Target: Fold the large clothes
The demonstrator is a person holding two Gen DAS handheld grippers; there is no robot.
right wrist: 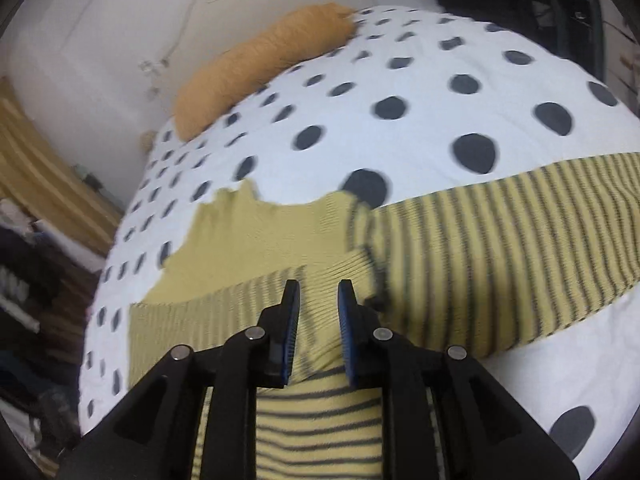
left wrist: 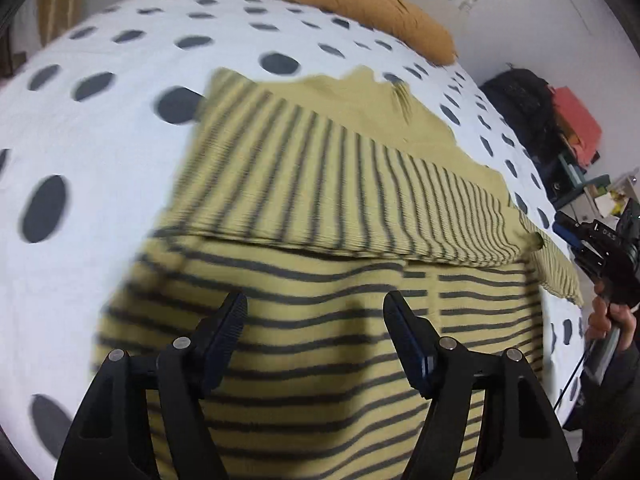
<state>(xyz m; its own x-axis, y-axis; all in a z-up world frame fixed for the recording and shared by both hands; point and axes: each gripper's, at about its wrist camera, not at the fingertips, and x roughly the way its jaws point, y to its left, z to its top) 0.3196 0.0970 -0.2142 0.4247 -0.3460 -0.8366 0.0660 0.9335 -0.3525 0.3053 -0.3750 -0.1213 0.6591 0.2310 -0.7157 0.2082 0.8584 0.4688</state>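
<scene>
yellow sweater with dark grey stripes [left wrist: 320, 320] lies spread on a bed with a white cover with dark dots [left wrist: 100, 128], torso near the front edge, plain yellow neck part further up. one striped sleeve [left wrist: 340, 184] is folded across the chest; in the right wrist view the same sleeve [right wrist: 500, 248] runs off to the right. left hand-held gripper [left wrist: 314, 308] hovers over the striped torso, jaws wide apart, nothing between the pads. right hand-held gripper [right wrist: 318, 292] sits over the sleeve fold, jaws narrow but with a gap; fabric shows in the gap, pads not clearly pressing it, motion blur makes that hard to call. mustard pillow [left wrist: 360, 4] lies at the far end of the bed. a person's hand [left wrist: 612, 316] holds the right tool at the right edge of the left view.
</scene>
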